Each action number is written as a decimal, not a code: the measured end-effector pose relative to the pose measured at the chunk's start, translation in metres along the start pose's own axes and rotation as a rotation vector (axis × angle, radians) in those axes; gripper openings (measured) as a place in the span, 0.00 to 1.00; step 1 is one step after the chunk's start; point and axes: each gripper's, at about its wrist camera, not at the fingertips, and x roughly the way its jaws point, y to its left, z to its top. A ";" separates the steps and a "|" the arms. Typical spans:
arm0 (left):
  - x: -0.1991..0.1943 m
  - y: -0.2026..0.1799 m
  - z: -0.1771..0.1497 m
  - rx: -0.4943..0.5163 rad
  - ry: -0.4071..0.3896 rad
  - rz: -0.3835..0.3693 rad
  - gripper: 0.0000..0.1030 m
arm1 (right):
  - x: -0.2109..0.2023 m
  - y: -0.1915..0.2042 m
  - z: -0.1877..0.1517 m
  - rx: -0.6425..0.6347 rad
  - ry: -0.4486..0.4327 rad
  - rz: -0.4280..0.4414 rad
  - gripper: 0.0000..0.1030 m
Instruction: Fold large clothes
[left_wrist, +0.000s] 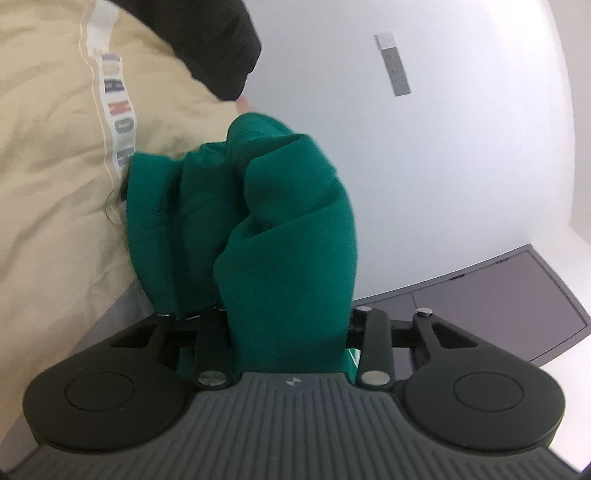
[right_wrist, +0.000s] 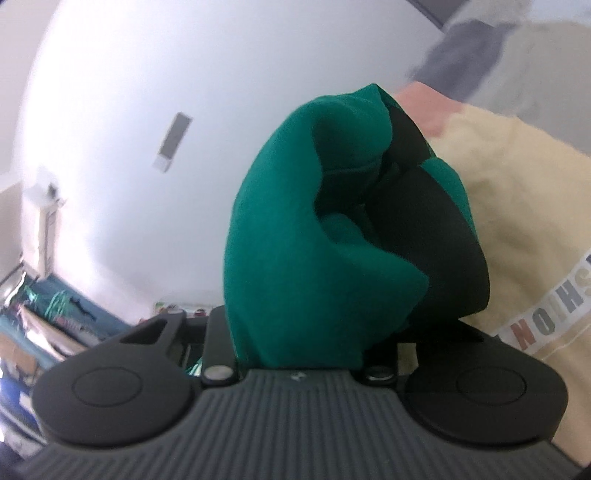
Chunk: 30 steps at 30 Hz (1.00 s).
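A green garment (left_wrist: 258, 206) is bunched up between the fingers of my left gripper (left_wrist: 291, 295) and hides them; the jaws stand narrow and shut on it. In the right wrist view the same green garment (right_wrist: 295, 229) fills my right gripper (right_wrist: 314, 295), which is also shut on a thick wad of it. A black shape (right_wrist: 432, 240) shows on the right side of that wad; I cannot tell whether it is a finger or dark fabric. Both bundles are held up in front of a white wall.
A person in beige clothing with a lettered strip (left_wrist: 55, 147) and a black sleeve (left_wrist: 214, 44) stands close on the left; the beige clothing (right_wrist: 524, 221) is also on the right. A dark cabinet (left_wrist: 498, 295) is low right. Cluttered boxes (right_wrist: 37, 332) lie low left.
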 end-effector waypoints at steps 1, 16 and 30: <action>-0.005 -0.005 0.000 0.006 -0.001 -0.002 0.38 | -0.005 0.004 0.001 -0.009 0.005 0.010 0.39; 0.028 -0.121 -0.095 0.096 0.110 -0.166 0.37 | -0.123 0.030 0.107 -0.197 -0.118 0.032 0.38; 0.154 -0.195 -0.275 0.259 0.357 -0.211 0.37 | -0.261 -0.111 0.225 -0.099 -0.314 -0.155 0.38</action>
